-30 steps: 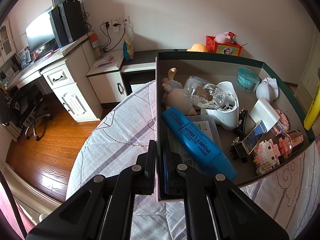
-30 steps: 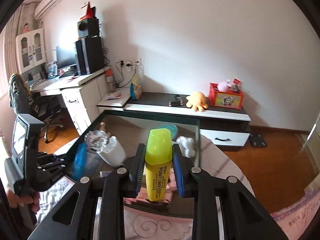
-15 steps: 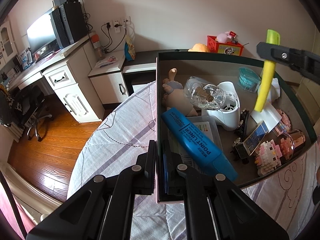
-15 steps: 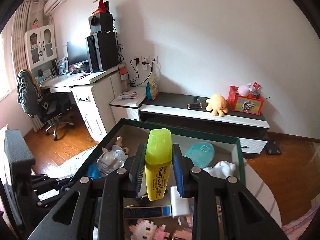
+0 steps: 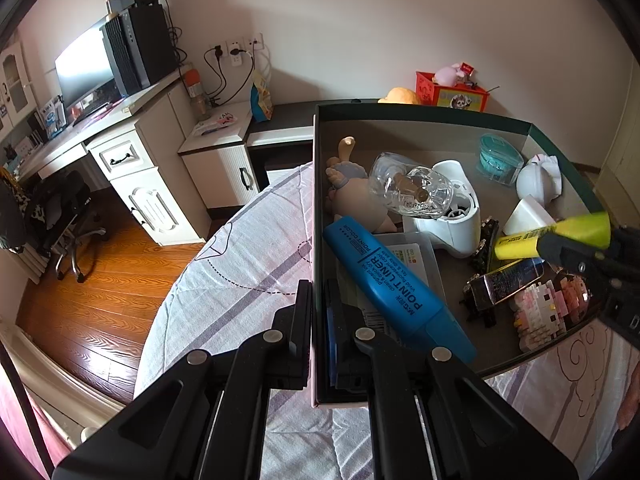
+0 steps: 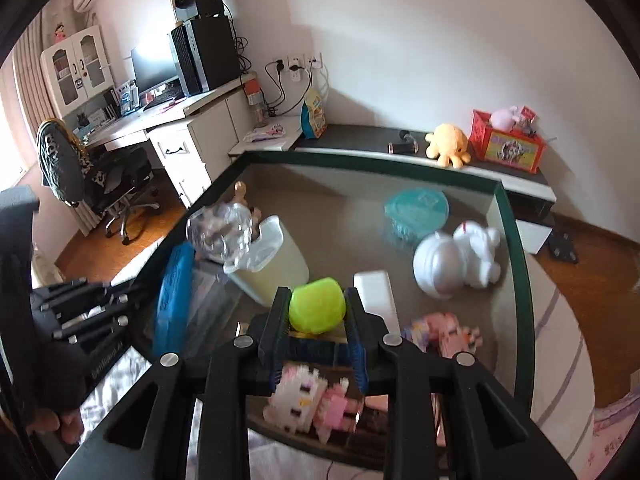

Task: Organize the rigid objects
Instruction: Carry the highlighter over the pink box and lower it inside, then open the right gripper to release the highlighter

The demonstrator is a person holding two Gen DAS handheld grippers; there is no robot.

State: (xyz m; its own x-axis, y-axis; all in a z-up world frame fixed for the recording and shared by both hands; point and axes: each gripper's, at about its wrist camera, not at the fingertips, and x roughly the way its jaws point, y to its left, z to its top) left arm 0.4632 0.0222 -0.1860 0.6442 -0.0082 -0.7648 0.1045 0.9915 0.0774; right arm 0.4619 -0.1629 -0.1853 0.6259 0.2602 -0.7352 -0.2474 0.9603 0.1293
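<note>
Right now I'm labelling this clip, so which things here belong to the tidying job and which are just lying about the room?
In the job:
- yellow highlighter, clamped in the right gripper over the box
- box, its wall pinched by the left gripper
- blue highlighter, glass bottle, block figure, all inside the box

Lying about:
- orange plush octopus
- red toy box
- desk chair

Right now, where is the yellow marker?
The yellow marker is clamped in the right gripper, over the box, on its right side in the left wrist view, above the pink block figure.
</note>
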